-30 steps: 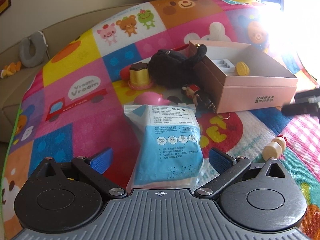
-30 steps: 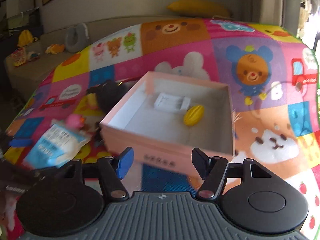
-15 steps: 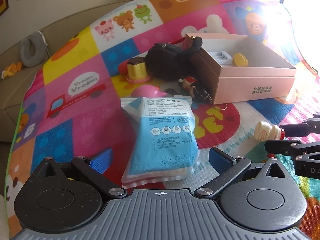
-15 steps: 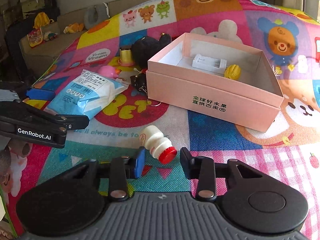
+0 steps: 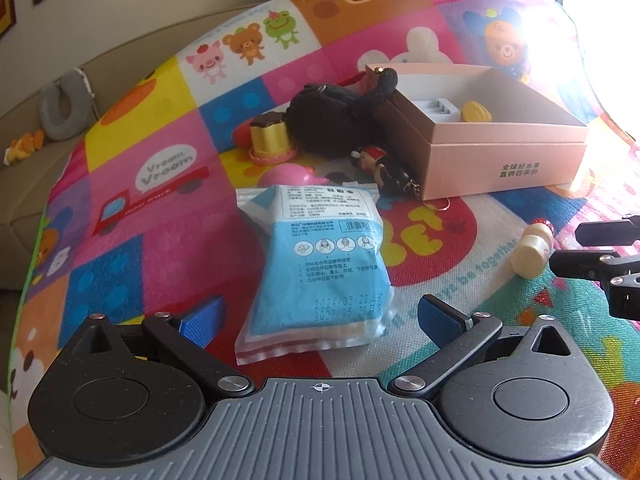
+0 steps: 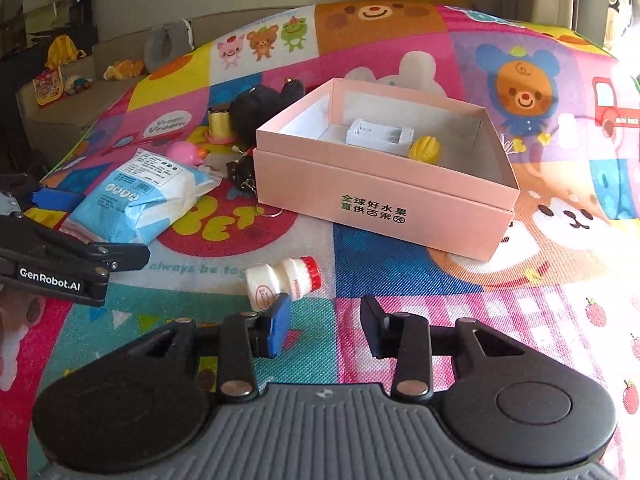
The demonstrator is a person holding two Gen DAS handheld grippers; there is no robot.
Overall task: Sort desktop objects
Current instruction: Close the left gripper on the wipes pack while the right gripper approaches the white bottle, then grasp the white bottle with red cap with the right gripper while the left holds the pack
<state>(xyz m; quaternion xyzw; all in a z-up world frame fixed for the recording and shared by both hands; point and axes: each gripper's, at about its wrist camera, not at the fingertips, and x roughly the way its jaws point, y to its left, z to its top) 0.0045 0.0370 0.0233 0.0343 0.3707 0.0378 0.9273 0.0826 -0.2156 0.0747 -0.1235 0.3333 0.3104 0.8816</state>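
A small white bottle with a red cap (image 6: 280,280) lies on its side on the play mat, cap to the right. My right gripper (image 6: 325,312) is low just behind it, jaws narrow and opening. The left blue pad (image 6: 278,326) is at the bottle's base, and nothing is between the pads. My left gripper (image 5: 320,310) stands open and wide around the near end of a blue and white packet (image 5: 320,256), pads clear of it. The open pink box (image 6: 384,184) holds a white tray (image 6: 378,136) and a yellow piece (image 6: 425,149).
Left of the box lie a black plush (image 5: 336,116), a soldier keychain (image 5: 384,168), a pink toy (image 5: 288,174) and a gold pudding toy (image 5: 270,138). The colourful mat (image 5: 120,272) covers the surface. A sofa with cushions runs behind.
My right gripper came from above the pink box down to the mat behind the bottle, and its jaws narrowed. The bottle turned to lie crosswise. The left gripper stayed over the packet.
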